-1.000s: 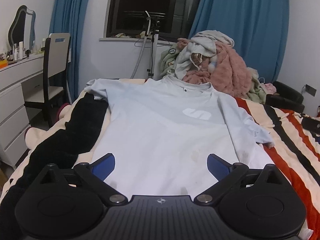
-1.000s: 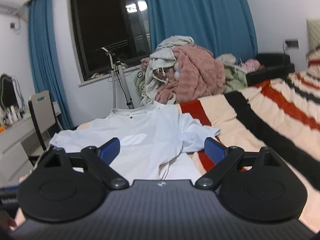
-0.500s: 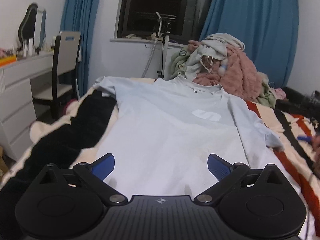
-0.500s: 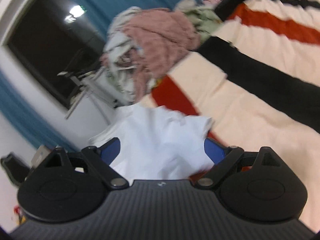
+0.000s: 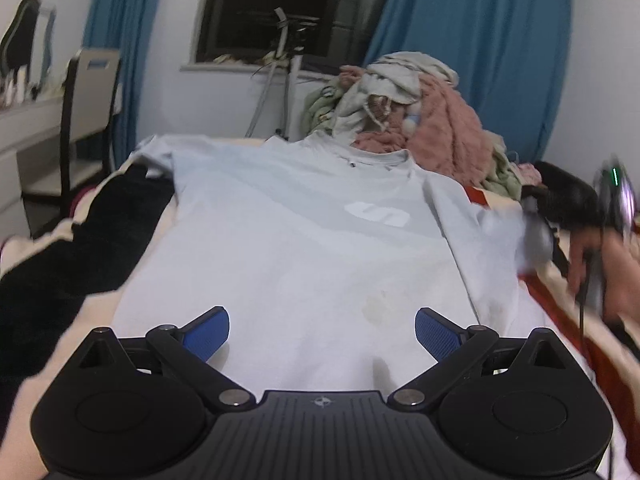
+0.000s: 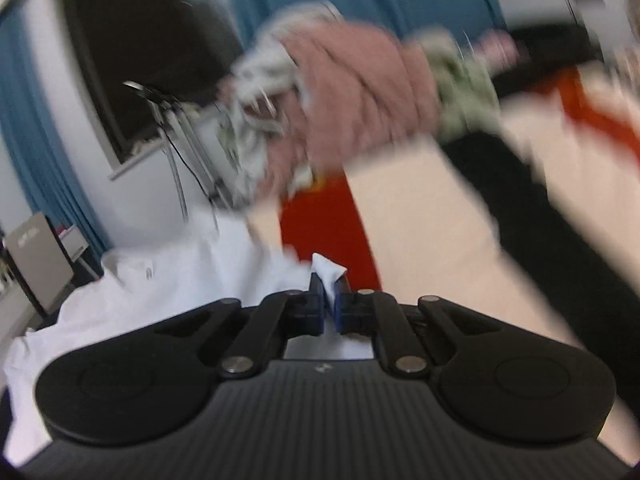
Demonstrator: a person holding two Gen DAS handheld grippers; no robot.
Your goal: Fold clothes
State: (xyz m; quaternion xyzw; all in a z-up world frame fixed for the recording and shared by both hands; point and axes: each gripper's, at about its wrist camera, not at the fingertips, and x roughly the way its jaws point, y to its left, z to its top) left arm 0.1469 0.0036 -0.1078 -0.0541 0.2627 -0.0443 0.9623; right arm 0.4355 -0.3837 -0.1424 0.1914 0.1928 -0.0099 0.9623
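- lying flat and face up on the bed (image 5: 568, 320), the pale t-shirt (image 5: 304, 248) has its collar towards the window (image 5: 288, 4) and its hem just below the left gripper (image 5: 322, 326).
- the left gripper hovers over the lower part of the t-shirt; its blue fingers (image 5: 208, 330) stand wide apart with nothing between them.
- the right gripper (image 6: 329, 304) has its fingers (image 6: 316, 308) pressed together on a small fold of the white cloth (image 6: 328, 270), which pokes up between the pads.
- in the left wrist view the right gripper (image 5: 536, 224) shows at the far right, blurred, at the end of the t-shirt's right sleeve (image 5: 480, 224), which is lifted and bunched there.
- a hand (image 5: 592, 264) holds that gripper from the right edge, also blurred.
- the blanket (image 6: 440, 240) on the bed has cream, red and black stripes; a wide black stripe (image 5: 72, 240) runs along the t-shirt's left side.
- a pile of clothes (image 5: 416, 120), pink, grey and green, sits behind the collar, touching it.
- blue curtains (image 5: 472, 40) hang on both sides of the dark window.
- a chair (image 5: 88, 92) stands at a white desk (image 5: 24, 132) on the left, well apart from the t-shirt.
- a metal stand (image 5: 280, 72) rises in front of the window sill, just behind the bed.
- the right wrist view is smeared, so fine detail there is hard to read.
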